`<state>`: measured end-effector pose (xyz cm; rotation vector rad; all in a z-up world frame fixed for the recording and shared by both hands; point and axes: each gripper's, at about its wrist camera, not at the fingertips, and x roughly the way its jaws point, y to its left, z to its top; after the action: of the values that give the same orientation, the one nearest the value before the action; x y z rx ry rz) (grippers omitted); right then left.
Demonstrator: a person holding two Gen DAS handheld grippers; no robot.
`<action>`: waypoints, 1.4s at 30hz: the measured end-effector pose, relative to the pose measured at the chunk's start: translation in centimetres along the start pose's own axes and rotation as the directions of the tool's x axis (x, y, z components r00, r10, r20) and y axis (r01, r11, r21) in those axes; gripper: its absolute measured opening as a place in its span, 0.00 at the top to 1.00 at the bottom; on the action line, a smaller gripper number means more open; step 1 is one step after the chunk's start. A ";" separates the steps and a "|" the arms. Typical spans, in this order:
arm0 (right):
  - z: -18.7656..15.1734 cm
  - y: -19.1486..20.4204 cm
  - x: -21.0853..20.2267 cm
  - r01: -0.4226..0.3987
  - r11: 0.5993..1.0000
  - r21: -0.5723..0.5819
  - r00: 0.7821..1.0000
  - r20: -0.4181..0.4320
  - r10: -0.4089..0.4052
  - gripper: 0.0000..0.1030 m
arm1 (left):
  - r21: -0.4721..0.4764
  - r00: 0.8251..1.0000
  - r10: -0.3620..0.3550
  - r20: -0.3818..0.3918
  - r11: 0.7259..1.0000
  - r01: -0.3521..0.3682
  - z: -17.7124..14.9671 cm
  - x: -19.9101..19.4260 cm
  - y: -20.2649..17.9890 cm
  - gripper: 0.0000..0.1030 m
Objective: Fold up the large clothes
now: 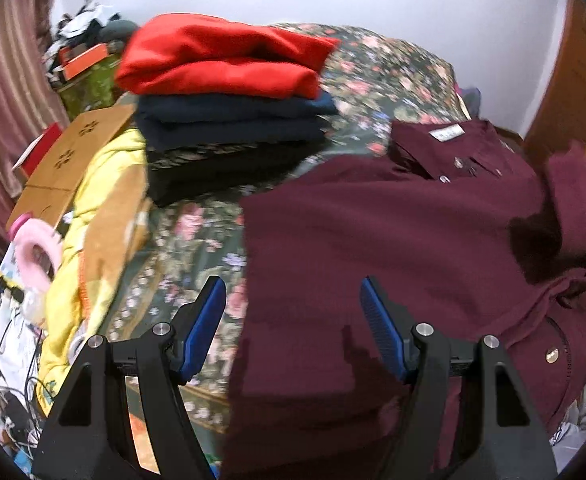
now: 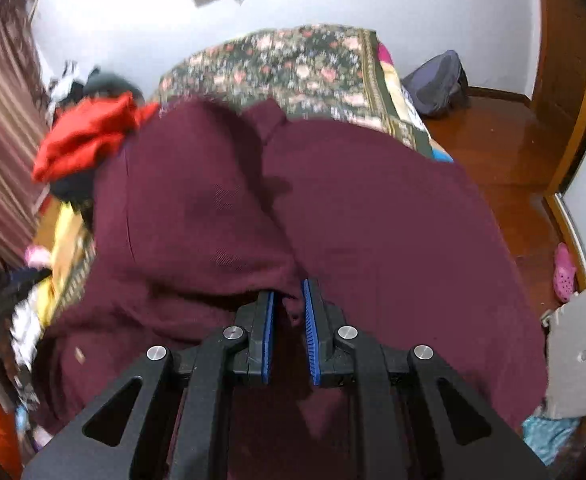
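A maroon polo shirt point(image 1: 393, 240) lies spread on the floral bedspread point(image 1: 381, 76), collar and white label at the far end. My left gripper point(image 1: 293, 292) hangs open above the shirt's near left edge, nothing between its blue pads. In the right wrist view the same maroon shirt point(image 2: 373, 220) fills the frame, lifted and draped. My right gripper point(image 2: 289, 292) is shut on a bunched fold of that cloth. The shirt's right side in the left wrist view rises in a raised fold point(image 1: 569, 200).
A stack of folded clothes, red on top point(image 1: 221, 60) over dark ones point(image 1: 233, 128), sits on the bed's far left. Yellow fabric point(image 1: 105, 208), a cardboard sheet point(image 1: 73, 152) and clutter line the left edge. To the right are wooden floor point(image 2: 505, 152), a grey bag point(image 2: 437, 80) and a pink shoe point(image 2: 565, 272).
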<state>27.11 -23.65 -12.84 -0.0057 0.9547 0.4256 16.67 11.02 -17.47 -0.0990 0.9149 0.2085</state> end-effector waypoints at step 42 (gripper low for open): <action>0.9 -9.2 0.1 -0.071 0.921 0.384 0.993 0.115 0.028 0.39 | 0.157 0.990 -0.061 -0.125 0.984 0.081 -1.3 4.4 -6.1 0.23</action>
<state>31.13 -31.91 -14.08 0.3994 0.9207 0.2739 19.63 5.41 -21.80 0.0061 1.0428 0.0618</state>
